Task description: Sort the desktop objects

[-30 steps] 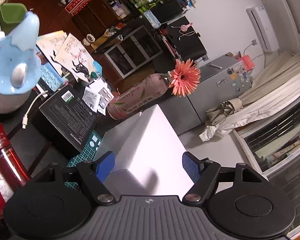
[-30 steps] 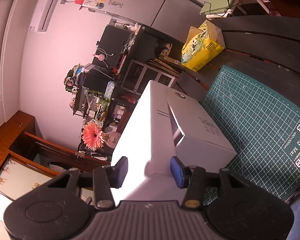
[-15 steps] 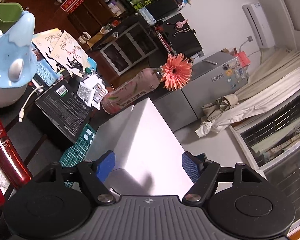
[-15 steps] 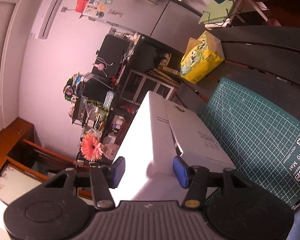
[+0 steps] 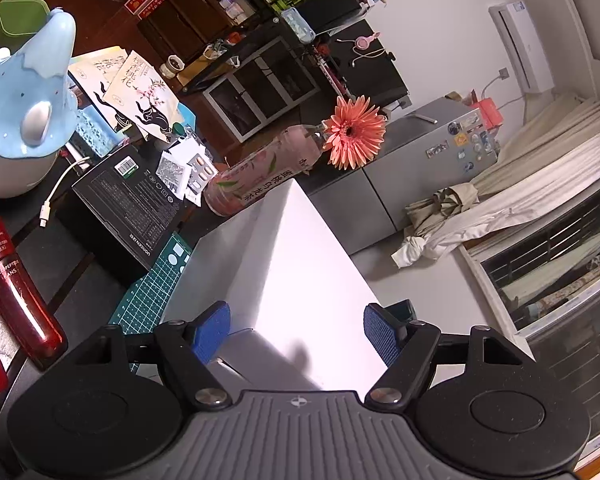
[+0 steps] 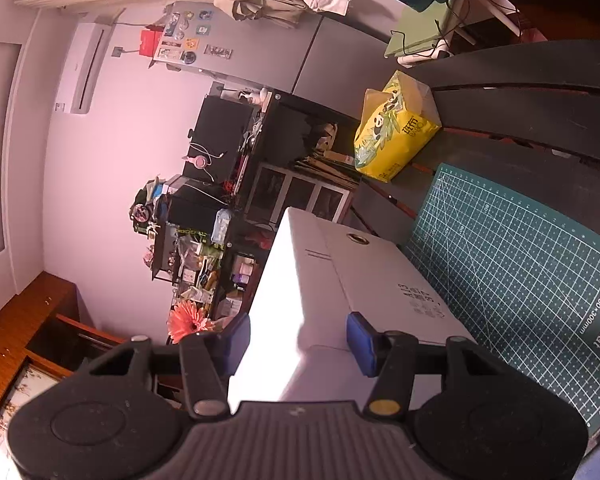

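A large white box [image 5: 284, 272] stands on the green cutting mat [image 5: 152, 292] and reaches in between both pairs of fingers. My left gripper [image 5: 296, 332] straddles one end of it, blue pads spread wide; the left pad looks apart from the box, the right pad sits at its edge. My right gripper [image 6: 300, 340] straddles the other end of the white box [image 6: 340, 292], one blue pad on each side, close against its faces. The cutting mat [image 6: 520, 272] lies to the right of the box there.
A black carton [image 5: 128, 204], blister packs [image 5: 188, 172], a pink bottle holding an orange flower [image 5: 260, 176], a blue-and-white humidifier [image 5: 24, 104] and a red bottle [image 5: 16, 292] crowd the desk's left. A yellow tissue pack [image 6: 396, 128] lies beyond the mat.
Both views have drifted slightly: the box sits a little lower and closer in the left view. The right gripper's fingers have spread somewhat wider around the box.
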A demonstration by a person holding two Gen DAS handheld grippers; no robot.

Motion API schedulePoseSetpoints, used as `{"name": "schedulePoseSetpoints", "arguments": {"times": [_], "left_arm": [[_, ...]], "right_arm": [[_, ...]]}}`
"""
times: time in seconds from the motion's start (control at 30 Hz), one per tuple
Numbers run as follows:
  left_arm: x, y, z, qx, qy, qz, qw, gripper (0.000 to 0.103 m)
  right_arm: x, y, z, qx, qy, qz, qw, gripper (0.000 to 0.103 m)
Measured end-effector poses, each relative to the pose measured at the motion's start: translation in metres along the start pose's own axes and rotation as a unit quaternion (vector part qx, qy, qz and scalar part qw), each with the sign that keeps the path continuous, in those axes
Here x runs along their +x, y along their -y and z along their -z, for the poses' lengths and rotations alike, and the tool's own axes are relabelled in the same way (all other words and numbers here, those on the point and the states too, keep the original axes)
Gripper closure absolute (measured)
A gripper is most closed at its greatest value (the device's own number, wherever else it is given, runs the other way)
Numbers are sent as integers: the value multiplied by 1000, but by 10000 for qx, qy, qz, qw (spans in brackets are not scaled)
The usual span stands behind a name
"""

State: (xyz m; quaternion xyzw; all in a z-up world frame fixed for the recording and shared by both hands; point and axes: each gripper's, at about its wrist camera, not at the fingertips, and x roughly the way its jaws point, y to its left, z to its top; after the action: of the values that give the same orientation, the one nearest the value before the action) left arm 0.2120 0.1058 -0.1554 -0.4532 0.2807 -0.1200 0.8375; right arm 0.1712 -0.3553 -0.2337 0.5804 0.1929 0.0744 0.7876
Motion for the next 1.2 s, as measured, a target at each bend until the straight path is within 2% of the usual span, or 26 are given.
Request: {"name": "schedulePoseSetpoints", "arguments": {"times": [0.33, 0.9, 1.2], "left_arm": [[1, 4, 6, 5, -98, -8, 10000, 31], [-1, 6, 7, -1, -157, -101, 9998, 32], [-2, 9, 6, 91, -186, -225, 9995, 36]], "right_arm": [[6, 5, -7, 127, 166, -36, 9998, 50], [10, 11, -9, 157, 130, 36, 9998, 50], [9, 4, -6, -153, 104, 343, 9992, 52]]}}
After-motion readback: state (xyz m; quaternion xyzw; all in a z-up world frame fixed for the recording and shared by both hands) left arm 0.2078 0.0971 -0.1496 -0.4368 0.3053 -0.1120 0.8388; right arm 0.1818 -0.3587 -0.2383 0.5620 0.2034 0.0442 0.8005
